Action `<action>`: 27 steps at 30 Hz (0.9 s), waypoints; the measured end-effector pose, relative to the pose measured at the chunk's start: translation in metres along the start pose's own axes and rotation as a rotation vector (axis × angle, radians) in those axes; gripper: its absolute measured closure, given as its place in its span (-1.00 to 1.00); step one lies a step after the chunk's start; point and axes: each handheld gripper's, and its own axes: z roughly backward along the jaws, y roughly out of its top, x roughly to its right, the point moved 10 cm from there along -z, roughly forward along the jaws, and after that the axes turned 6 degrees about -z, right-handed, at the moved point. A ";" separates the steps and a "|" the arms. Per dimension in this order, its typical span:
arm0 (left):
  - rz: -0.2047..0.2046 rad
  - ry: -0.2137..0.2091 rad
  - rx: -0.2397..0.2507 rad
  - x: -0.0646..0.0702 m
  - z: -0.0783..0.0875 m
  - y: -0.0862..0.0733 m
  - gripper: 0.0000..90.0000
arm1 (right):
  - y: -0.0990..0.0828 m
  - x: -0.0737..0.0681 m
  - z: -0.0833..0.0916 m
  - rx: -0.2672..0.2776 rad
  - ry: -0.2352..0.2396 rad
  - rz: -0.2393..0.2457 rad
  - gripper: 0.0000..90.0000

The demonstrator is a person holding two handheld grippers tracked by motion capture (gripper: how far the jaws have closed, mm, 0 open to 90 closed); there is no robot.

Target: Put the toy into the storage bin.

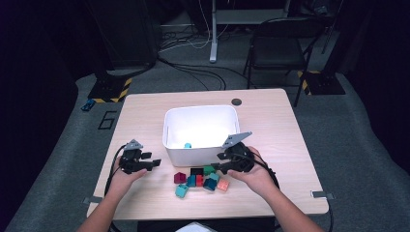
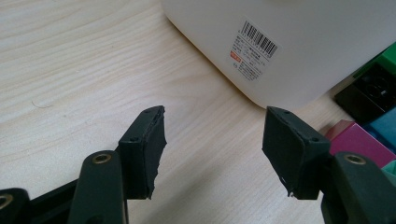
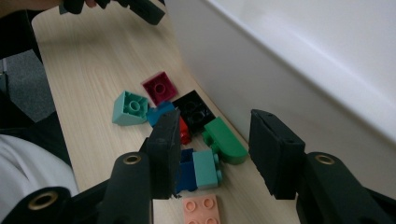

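Wooden table [image 1: 270, 121] seen centre frame | white bin [image 1: 201, 133] at centre | toy bricks [image 1: 200, 181] clustered just below bin | right gripper [image 1: 223, 162] above bricks, jaws apart, nothing held | left gripper [image 1: 153, 163] lower left, jaws wide, empty

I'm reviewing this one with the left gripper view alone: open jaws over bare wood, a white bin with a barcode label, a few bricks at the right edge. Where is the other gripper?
Observer: The right gripper hangs over the brick pile in front of the white bin, jaws apart with nothing between them.
Operator: Which brick is it nearest?
Observer: In the right gripper view the green brick lies between its jaws, beside the bin wall, untouched.
Operator: Anything in the bin yet?
Observer: The high view shows one small light-blue piece on the bin floor, near the front wall.
Operator: And my gripper?
Observer: The left gripper sits left of the pile, holding nothing.
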 end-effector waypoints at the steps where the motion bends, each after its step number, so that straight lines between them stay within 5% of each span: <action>1: 0.001 0.004 0.006 0.000 -0.001 0.000 -0.14 | -0.004 0.001 -0.003 -0.003 -0.001 0.002 0.17; 27: 0.008 0.007 0.002 -0.001 0.000 0.000 -0.14 | -0.045 0.013 -0.058 -0.068 -0.029 -0.059 -0.20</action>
